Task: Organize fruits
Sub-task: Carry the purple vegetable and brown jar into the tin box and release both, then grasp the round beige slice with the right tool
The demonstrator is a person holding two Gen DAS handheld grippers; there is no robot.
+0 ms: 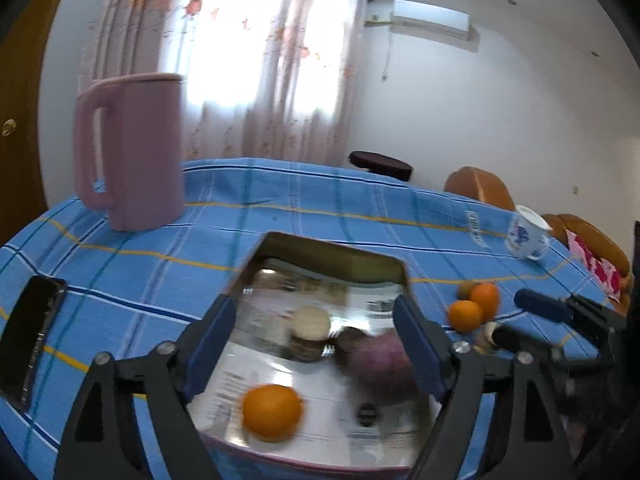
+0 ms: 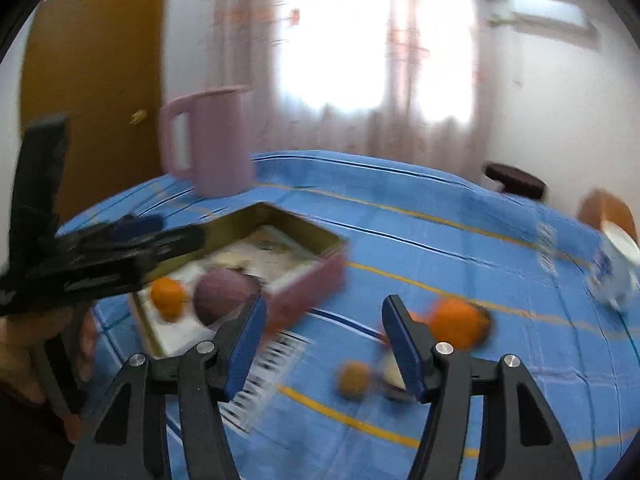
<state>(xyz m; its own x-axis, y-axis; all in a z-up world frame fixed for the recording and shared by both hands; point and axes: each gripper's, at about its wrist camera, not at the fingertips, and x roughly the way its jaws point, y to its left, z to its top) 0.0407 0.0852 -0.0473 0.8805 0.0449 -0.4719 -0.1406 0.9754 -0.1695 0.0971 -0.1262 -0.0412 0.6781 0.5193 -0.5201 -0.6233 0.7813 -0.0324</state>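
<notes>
Orange [image 1: 272, 412] and purple fruit [image 1: 382, 364] inside tin [image 1: 332, 250].

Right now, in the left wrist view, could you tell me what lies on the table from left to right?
Black phone → pink pitcher → open tin box → loose oranges → white and blue cup.

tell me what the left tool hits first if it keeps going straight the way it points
Probably the purple fruit or the small jar in the open tin; the left tool is open above it. Depth is unclear.
</notes>
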